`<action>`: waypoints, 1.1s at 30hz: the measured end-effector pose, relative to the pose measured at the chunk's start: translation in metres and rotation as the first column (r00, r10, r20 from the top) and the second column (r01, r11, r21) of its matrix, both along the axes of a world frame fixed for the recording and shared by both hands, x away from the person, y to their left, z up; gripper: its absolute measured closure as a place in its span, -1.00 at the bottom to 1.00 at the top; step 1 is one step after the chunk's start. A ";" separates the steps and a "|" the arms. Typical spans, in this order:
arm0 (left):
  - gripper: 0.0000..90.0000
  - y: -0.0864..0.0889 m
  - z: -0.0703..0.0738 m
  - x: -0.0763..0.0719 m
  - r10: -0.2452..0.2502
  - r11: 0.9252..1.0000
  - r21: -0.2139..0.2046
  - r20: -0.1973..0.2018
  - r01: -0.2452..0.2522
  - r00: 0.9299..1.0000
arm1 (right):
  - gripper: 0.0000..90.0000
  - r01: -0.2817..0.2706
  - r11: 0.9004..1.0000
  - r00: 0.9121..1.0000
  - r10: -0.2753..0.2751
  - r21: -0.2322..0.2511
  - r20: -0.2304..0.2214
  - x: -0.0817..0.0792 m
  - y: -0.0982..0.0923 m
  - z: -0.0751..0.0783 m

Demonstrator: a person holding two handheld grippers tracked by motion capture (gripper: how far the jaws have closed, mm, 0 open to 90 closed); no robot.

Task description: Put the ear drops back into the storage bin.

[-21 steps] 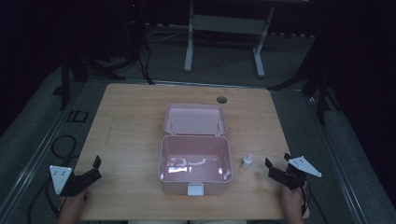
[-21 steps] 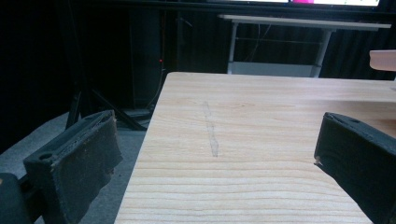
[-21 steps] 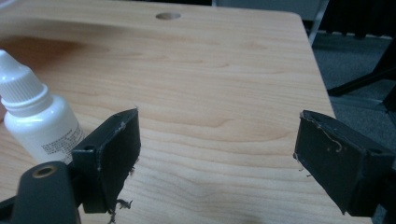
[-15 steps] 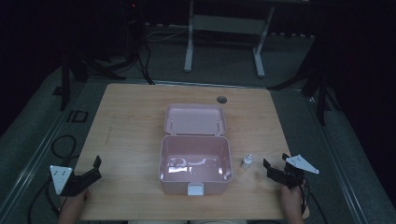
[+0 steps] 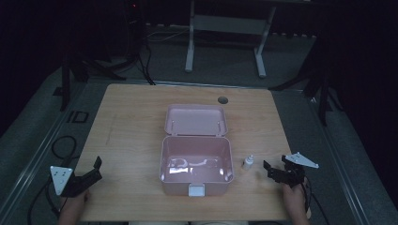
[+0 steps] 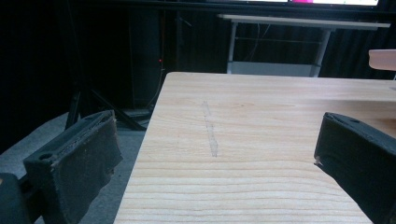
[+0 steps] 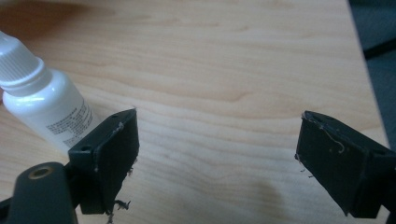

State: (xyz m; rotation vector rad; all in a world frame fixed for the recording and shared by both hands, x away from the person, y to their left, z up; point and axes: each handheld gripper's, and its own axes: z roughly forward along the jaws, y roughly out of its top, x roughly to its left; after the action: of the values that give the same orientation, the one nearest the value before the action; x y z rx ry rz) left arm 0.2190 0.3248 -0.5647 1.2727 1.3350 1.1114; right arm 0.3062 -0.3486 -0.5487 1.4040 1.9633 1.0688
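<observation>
A small white bottle (image 5: 248,162) stands upright on the wooden surface (image 5: 131,122), just to the right of an open pink box (image 5: 196,165) whose lid (image 5: 195,120) lies back flat behind it. The right gripper (image 5: 277,171) sits near the bottle on its far side from the box, jaws wide apart with nothing between them. In the right gripper view the bottle (image 7: 44,100) lies off to the left, outside the left jaw and partly behind it, not in the gap. That is the main risk: if the gripper (image 7: 215,158) pushes ahead on this line, the outer face of that jaw would likely knock the light, narrow bottle over or shove it against the box wall instead of taking it. The hand would probably need to swing toward the bottle first. Closing too high, on the ribbed cap, might also let it slip or tip. The left gripper (image 5: 87,176) rests at the surface's near left corner, well apart from everything, jaws also spread and empty, as its own view (image 6: 210,154) confirms.
</observation>
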 end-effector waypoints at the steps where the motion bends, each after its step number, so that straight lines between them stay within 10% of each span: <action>1: -0.99 0.000 0.000 0.000 0.000 1.000 0.001 0.002 0.000 1.000 | -0.71 -0.001 1.000 1.000 0.001 -0.009 -0.012 0.001 0.000 0.000; 8: -0.99 0.000 0.000 0.000 0.001 1.000 0.003 0.001 -0.001 1.000 | -0.72 -0.050 0.997 0.989 0.041 -0.056 -0.142 0.004 -0.002 0.004; 20: -0.99 0.000 0.000 0.000 0.002 1.000 0.003 0.000 -0.002 1.000 | -0.73 -0.143 0.979 0.932 0.083 -0.146 -0.353 0.005 -0.001 0.015; 25: -0.99 0.000 0.000 0.000 0.002 1.000 0.003 0.001 -0.002 1.000 | -0.73 -0.245 0.951 0.854 0.118 -0.191 -0.507 0.005 0.004 0.024; 26: -0.99 0.000 0.000 0.000 0.002 1.000 0.003 0.001 -0.002 1.000 | -0.73 -0.245 0.951 0.854 0.118 -0.191 -0.507 0.005 0.004 0.024; 29: -0.99 0.000 0.000 0.000 0.002 1.000 0.003 0.000 -0.002 1.000 | -0.73 -0.311 0.924 0.799 0.129 -0.220 -0.587 0.005 0.009 0.026; 33: -0.99 0.000 0.000 0.000 0.002 1.000 0.003 0.001 -0.002 1.000 | -0.72 -0.370 0.895 0.758 0.136 -0.249 -0.637 0.006 0.011 0.028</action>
State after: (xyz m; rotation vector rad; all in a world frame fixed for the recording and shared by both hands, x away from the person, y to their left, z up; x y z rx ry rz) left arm 0.2188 0.3246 -0.5647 1.2733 1.3348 1.1155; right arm 0.3124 -0.3372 -0.5204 1.3923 2.7124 0.3016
